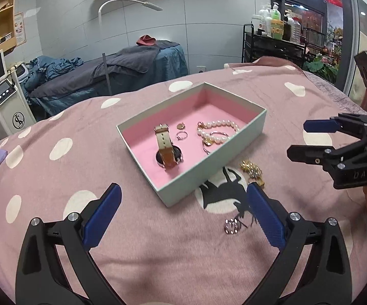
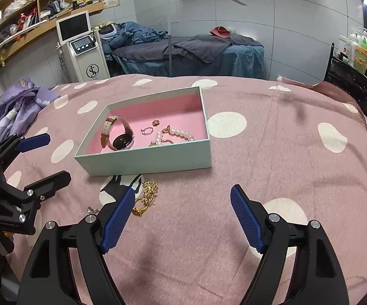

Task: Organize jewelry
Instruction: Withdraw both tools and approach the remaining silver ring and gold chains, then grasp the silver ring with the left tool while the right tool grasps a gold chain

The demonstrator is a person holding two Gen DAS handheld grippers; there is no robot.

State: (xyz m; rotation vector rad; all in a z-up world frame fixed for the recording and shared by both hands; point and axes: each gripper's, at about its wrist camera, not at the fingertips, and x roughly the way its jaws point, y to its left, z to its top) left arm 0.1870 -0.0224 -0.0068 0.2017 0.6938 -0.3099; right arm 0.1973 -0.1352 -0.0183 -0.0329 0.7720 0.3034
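Left wrist view: with my left gripper [image 1: 183, 212] and right gripper [image 2: 183, 218] both released and empty, the gold chain [image 1: 252, 170] and silver ring [image 1: 231, 226] lie outside the box [image 1: 191, 175], near its front wall, where soft blanket [image 1: 56, 178] may snag them.

Mint box [image 1: 244, 129], pink lining; mauve blanket [image 1: 56, 178], white dots.

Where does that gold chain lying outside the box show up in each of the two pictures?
Left wrist view: the gold chain lies right of centre, just off the box's near right corner.
Right wrist view: it lies left of centre, below the box's front wall.
Shared landmark: the watch inside the box.
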